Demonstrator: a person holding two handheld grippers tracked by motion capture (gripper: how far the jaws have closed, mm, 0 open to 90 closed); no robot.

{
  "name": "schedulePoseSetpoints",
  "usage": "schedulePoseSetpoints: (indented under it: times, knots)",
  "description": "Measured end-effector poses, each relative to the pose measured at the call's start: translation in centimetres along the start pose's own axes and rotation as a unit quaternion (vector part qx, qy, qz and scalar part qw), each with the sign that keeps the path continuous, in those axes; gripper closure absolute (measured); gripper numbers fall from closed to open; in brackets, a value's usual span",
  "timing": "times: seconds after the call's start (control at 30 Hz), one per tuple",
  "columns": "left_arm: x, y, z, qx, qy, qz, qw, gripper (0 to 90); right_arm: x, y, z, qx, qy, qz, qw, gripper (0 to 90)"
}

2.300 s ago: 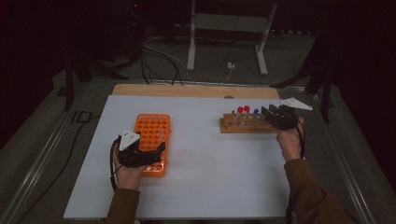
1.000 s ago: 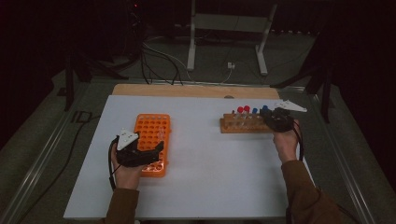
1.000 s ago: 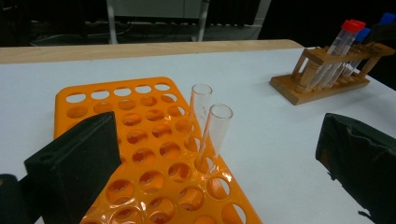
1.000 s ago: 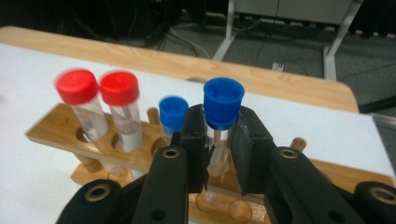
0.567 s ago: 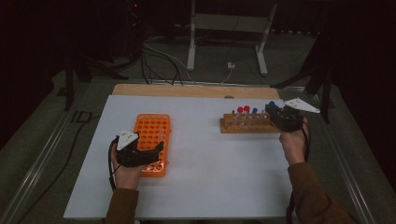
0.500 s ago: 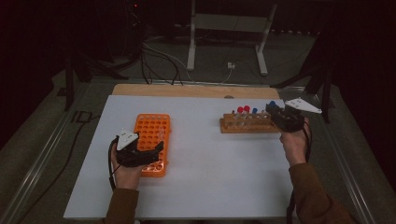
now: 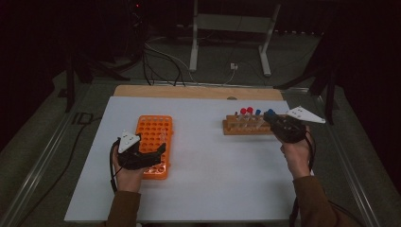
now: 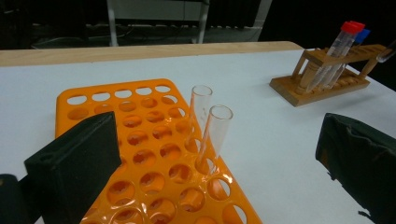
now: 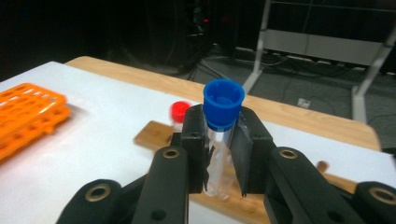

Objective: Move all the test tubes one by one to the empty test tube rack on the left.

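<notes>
I have the right tongs [image 9: 219,149] clamped on a blue-capped tube [image 9: 223,126], held upright just above the wooden rack [image 7: 248,125] near the counter's [image 7: 213,189] far right edge. My left tongs [image 8: 210,163] stand apart, astride the near end of the orange rack [image 7: 155,142], which sits left of centre and holds two open glass tubes [image 8: 210,135]. The pads grip just under the cap, so I judge the tube could swing or slip if I tilt. Carrying it across low could clip the red-capped tubes [image 7: 247,112], and a careless approach could knock the glass ones over.
</notes>
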State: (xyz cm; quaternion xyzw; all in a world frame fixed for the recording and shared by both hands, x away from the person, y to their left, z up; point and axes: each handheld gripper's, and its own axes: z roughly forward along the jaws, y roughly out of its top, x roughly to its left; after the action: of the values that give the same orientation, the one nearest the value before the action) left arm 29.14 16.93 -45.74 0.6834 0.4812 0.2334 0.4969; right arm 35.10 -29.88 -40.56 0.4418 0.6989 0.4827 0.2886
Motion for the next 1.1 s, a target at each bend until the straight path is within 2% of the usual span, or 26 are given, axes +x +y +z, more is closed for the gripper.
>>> schedulePoseSetpoints:
  times: [0.2, 0.3, 0.33, 0.47, 0.6, 0.8, 0.9, 0.97, 1.1]
  knots:
    - [-0.2, 0.0, 0.0, -0.004, -0.001, 0.009, 1.0, 0.6, 1.3, -1.1, -0.2, -0.002, 0.023, 0.01, 0.9997, 76.5]
    - [-0.3, 0.1, -0.1, -0.008, 0.013, 0.007, 0.9999, 0.7, 1.9, -1.7, -0.2, 0.001, 0.034, 0.012, 0.9993, 76.4]
    - [-0.4, 0.1, -0.3, -0.014, 0.021, 0.008, 0.9996, 1.2, 2.0, -1.8, -0.2, 0.002, 0.036, 0.012, 0.9993, 76.4]
    - [-0.8, 0.6, -1.0, -0.034, 0.031, 0.017, 0.9988, 1.9, 2.8, -2.3, 0.0, 0.007, 0.05, 0.01, 0.9987, 76.4]
    - [-1.7, 1.2, -1.3, -0.038, 0.015, 0.021, 0.9989, 1.9, 3.7, -2.7, 0.2, 0.012, 0.062, 0.001, 0.998, 76.4]
    - [-4.3, 1.9, -0.4, -0.029, -0.016, 0.054, 0.998, 1.9, 5.2, -3.0, 0.4, 0.019, 0.084, -0.011, 0.9963, 76.4]
    - [-5.7, 2.1, 0.2, -0.025, -0.022, 0.078, 0.9964, 2.0, 6.0, -3.1, 0.4, 0.021, 0.094, -0.015, 0.9953, 76.3]
    - [-6.8, 2.1, 0.8, -0.023, -0.035, 0.093, 0.9948, 2.7, 6.4, -3.0, 0.5, 0.022, 0.102, -0.015, 0.9944, 76.3]
    - [-8.4, 2.1, 2.0, -0.012, -0.055, 0.105, 0.9928, 4.5, 7.3, -2.9, 0.4, 0.024, 0.119, -0.013, 0.9926, 76.2]
